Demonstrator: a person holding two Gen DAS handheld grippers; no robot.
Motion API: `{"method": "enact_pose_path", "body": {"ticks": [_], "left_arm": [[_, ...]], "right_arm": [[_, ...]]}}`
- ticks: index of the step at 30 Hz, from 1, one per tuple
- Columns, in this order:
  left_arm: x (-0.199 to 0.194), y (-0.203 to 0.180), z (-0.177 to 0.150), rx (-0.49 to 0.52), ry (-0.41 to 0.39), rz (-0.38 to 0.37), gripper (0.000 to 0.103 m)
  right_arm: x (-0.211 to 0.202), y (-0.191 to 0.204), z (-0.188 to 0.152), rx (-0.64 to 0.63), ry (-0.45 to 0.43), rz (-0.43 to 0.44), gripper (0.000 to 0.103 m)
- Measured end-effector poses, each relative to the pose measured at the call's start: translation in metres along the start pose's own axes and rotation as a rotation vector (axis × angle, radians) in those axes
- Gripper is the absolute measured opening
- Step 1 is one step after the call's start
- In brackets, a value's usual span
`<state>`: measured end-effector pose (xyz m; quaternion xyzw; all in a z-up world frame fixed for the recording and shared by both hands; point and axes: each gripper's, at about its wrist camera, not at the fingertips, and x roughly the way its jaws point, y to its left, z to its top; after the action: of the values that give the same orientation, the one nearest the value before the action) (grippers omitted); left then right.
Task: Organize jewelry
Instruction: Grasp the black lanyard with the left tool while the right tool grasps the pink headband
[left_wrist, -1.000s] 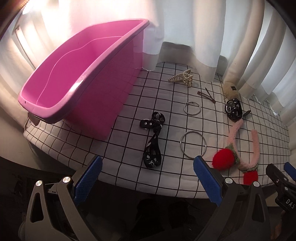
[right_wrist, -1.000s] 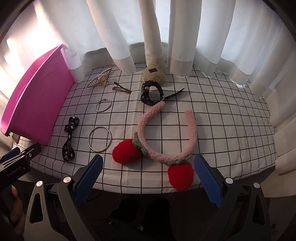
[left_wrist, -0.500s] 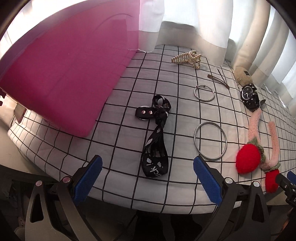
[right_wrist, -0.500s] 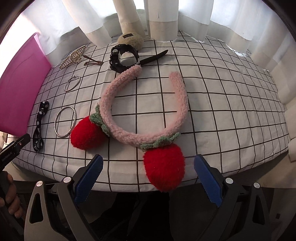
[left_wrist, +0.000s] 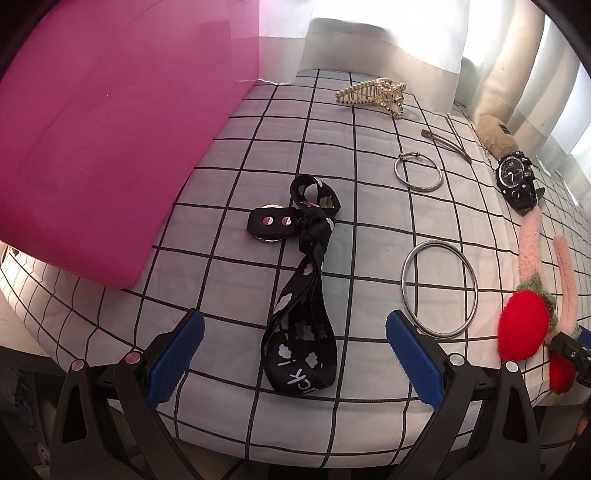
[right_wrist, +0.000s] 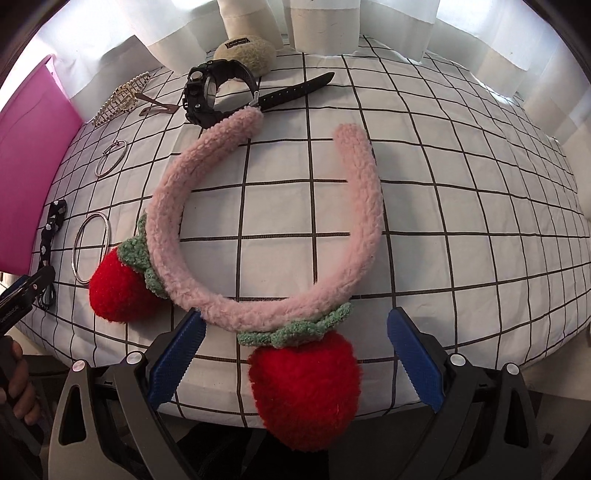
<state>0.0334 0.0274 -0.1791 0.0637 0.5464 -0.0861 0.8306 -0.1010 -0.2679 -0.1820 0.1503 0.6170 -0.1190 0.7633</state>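
A black patterned strap (left_wrist: 303, 314) lies on the checked cloth, its near end between the blue pads of my open left gripper (left_wrist: 295, 354). To its right lie a large silver ring (left_wrist: 439, 288) and a smaller ring (left_wrist: 418, 171). My right gripper (right_wrist: 295, 362) is open around the near red strawberry pompom (right_wrist: 306, 384) of a pink fuzzy headband (right_wrist: 266, 221). The second pompom (right_wrist: 118, 288) rests at its left. A black watch (right_wrist: 210, 92), a gold claw clip (left_wrist: 371, 95) and a brown hair slide (left_wrist: 445, 144) lie farther back.
A pink plastic tub (left_wrist: 103, 140) stands at the left on the cloth. White curtains (right_wrist: 332, 26) hang behind the table. A beige fuzzy item (right_wrist: 245, 50) sits at the back. The table's front edge runs just before both grippers. A hand (right_wrist: 16, 391) holds the left gripper.
Both grippers have moved forward and lower toward the table. The strap now lies between the left pads, and the strawberry pompom sits between the right pads. Nothing on the cloth has moved.
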Motion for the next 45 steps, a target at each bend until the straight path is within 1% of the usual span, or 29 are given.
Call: {"method": "enact_pose_path", "body": {"ticks": [3, 5, 9, 11, 13, 16, 19, 23, 26, 27, 28, 29, 30, 31, 32, 33, 34, 35, 36, 37, 39, 45], "left_arm": [[0.006, -0.001, 0.002, 0.005, 0.011, 0.006, 0.097], [0.01, -0.002, 0.003, 0.011, 0.013, 0.01, 0.097], [0.014, -0.002, 0.004, 0.01, 0.022, 0.009, 0.097], [0.015, -0.003, 0.003, 0.01, 0.024, 0.009, 0.097], [0.015, -0.003, 0.003, 0.002, 0.017, 0.004, 0.097], [0.017, -0.002, 0.003, -0.008, 0.011, -0.001, 0.098], [0.018, -0.002, 0.002, -0.015, -0.009, -0.001, 0.098], [0.017, -0.003, -0.003, -0.029, -0.056, 0.007, 0.098], [0.014, -0.004, -0.006, -0.039, -0.068, 0.009, 0.096], [0.013, -0.005, -0.006, -0.036, -0.071, 0.006, 0.092], [0.007, -0.007, -0.011, -0.024, -0.081, 0.0, 0.081], [0.004, -0.01, -0.012, -0.006, -0.091, -0.008, 0.073], [0.001, -0.014, -0.013, 0.012, -0.095, -0.014, 0.06], [0.0, -0.017, -0.012, 0.024, -0.096, -0.02, 0.046], [-0.002, -0.019, -0.013, 0.03, -0.096, -0.023, 0.04], [-0.003, -0.021, -0.013, 0.032, -0.093, -0.024, 0.027], [-0.003, -0.022, -0.013, 0.03, -0.088, -0.028, 0.018], [-0.004, -0.022, -0.014, 0.028, -0.084, -0.031, 0.015], [-0.005, -0.022, -0.014, 0.026, -0.082, -0.036, 0.009], [-0.006, -0.022, -0.015, 0.029, -0.085, -0.037, 0.005], [-0.011, -0.021, -0.016, 0.039, -0.097, -0.035, 0.003], [-0.032, -0.015, -0.014, 0.044, -0.144, -0.04, 0.003]], "right_arm": [[0.007, 0.001, 0.003, -0.007, 0.006, 0.01, 0.094], [0.009, 0.003, 0.004, -0.029, 0.012, -0.001, 0.094], [-0.001, 0.014, 0.003, -0.152, -0.02, -0.046, 0.094], [0.001, 0.017, 0.004, -0.195, -0.017, -0.079, 0.094], [0.009, 0.015, 0.006, -0.187, 0.001, -0.085, 0.094], [0.021, 0.008, 0.011, -0.146, 0.018, -0.046, 0.095], [0.017, 0.01, 0.015, -0.156, -0.025, -0.043, 0.095], [0.013, 0.012, 0.014, -0.176, -0.093, -0.033, 0.095], [0.012, 0.013, 0.014, -0.166, -0.116, -0.018, 0.093], [0.013, 0.014, 0.007, -0.155, -0.134, -0.011, 0.091], [0.01, 0.013, 0.005, -0.151, -0.154, -0.014, 0.083], [0.008, 0.015, 0.001, -0.156, -0.166, -0.015, 0.079], [0.007, 0.013, 0.0, -0.157, -0.172, -0.006, 0.078], [0.007, 0.01, -0.003, -0.154, -0.18, 0.007, 0.074], [0.003, 0.008, -0.007, -0.153, -0.187, 0.018, 0.066], [0.004, 0.011, -0.008, -0.156, -0.196, 0.018, 0.06], [0.002, 0.011, -0.01, -0.161, -0.201, 0.014, 0.047], [0.0, 0.01, -0.012, -0.165, -0.204, 0.028, 0.047], [-0.002, 0.008, -0.014, -0.161, -0.208, 0.043, 0.047], [-0.003, 0.007, -0.017, -0.161, -0.215, 0.054, 0.047], [-0.007, 0.009, -0.02, -0.163, -0.236, 0.059, 0.046], [-0.025, 0.009, -0.018, -0.149, -0.292, 0.103, 0.045]]}}
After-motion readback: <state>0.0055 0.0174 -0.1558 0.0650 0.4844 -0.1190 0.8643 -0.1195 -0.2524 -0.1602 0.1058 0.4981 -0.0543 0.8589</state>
